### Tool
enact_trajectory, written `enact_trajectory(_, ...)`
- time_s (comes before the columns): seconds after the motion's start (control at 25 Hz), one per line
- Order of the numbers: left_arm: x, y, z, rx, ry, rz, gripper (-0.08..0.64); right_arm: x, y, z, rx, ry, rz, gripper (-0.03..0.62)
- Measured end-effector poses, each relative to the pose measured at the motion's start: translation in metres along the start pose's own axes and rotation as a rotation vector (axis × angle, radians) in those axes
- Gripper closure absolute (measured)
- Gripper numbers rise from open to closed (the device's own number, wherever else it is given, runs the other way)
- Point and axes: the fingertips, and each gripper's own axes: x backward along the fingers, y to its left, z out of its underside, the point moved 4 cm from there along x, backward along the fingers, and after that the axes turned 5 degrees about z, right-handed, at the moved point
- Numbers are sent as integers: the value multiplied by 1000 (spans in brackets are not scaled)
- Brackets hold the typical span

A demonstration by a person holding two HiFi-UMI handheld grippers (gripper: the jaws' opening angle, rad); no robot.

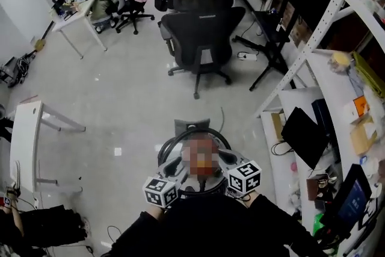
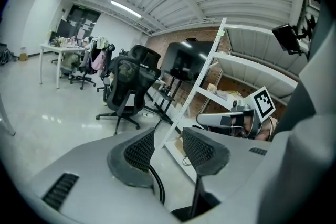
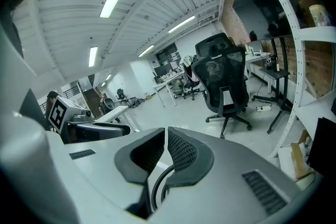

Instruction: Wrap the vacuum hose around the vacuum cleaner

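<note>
**A:** The dark sleeves (image 1: 144, 235) are filling the bottom of the head view, and both grippers are being held up just past them, close to the chest. How are the jaws standing?

**B:** The left gripper (image 2: 169, 150) is showing its jaws a little apart, with nothing between them. The right gripper (image 3: 165, 150) is showing its jaws pressed together on nothing. Both are pointing out across the room rather than down.

**A:** Where is the vacuum sitting?

**B:** The vacuum (image 1: 192, 125) is sitting on the floor (image 1: 120, 99) right in front of the person, partly hidden by the grippers and a blurred patch. The hose (image 1: 174, 140) is curving round it in a black loop. I cannot tell whether the loop is seated all the way round.

**A:** What are you worrying about from here?

**B:** I am thinking the loop could spring loose, since nothing is gripping it. Neither gripper view is showing the vacuum, so a reach down would be starting blind. The right jaws would also have to part first, or they would be pushing the hose instead of taking it.

**A:** Is anything crowding the spot?

**B:** The chair (image 1: 198, 39) is standing beyond the vacuum toward the middle of the floor, near enough that a swung hose might be catching its base. The rack (image 1: 313, 45) is running along the floor's right edge, with a cable (image 1: 243, 56) lying by its far leg. A table (image 1: 27, 141) is standing at the left edge, well apart.
</note>
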Motion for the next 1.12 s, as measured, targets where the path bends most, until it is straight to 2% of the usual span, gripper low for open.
enact_trajectory(0.64, 20, 4, 13, 32, 11, -67, 376, -13, 25, 8, 43, 39, -88, 561)
enact_trajectory(1.12, 11, -3, 16, 13, 33, -56, 376, -4, 17, 11, 38, 31, -73, 561)
